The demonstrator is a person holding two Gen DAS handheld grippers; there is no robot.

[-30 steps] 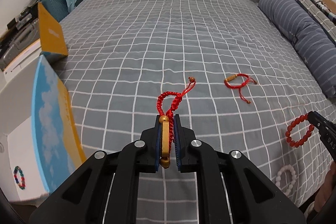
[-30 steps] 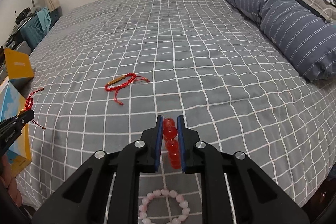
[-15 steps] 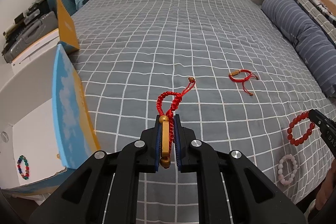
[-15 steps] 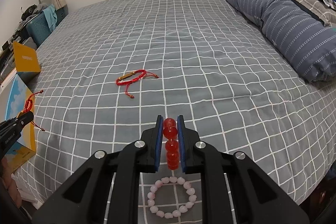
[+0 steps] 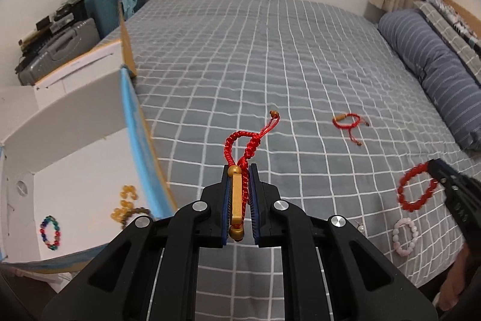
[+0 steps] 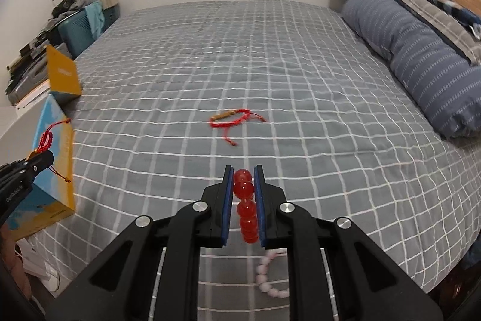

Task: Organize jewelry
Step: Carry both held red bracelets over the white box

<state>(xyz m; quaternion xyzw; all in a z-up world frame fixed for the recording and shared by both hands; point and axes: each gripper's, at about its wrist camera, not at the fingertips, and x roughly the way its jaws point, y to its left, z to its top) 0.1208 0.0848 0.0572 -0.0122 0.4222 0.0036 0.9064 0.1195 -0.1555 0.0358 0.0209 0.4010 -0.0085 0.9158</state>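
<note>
Both grippers tilt down over the bed [image 5: 270, 56]. The left gripper [image 5: 239, 202] is clamped on a red cord bracelet [image 5: 240, 146]; the right gripper [image 6: 244, 203] on a red bead bracelet [image 6: 246, 209]. At left, the open box [image 5: 78, 170] holds a multicolour bracelet [image 5: 50, 232] and amber beads [image 5: 126, 206].

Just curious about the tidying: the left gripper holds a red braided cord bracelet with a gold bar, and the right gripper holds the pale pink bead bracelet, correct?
Not quite. In the right wrist view the right gripper is shut on a red round-bead bracelet; the pale pink bead bracelet lies on the grey checked bedspread. The left gripper does hold the red braided cord bracelet with a gold bar.
</note>
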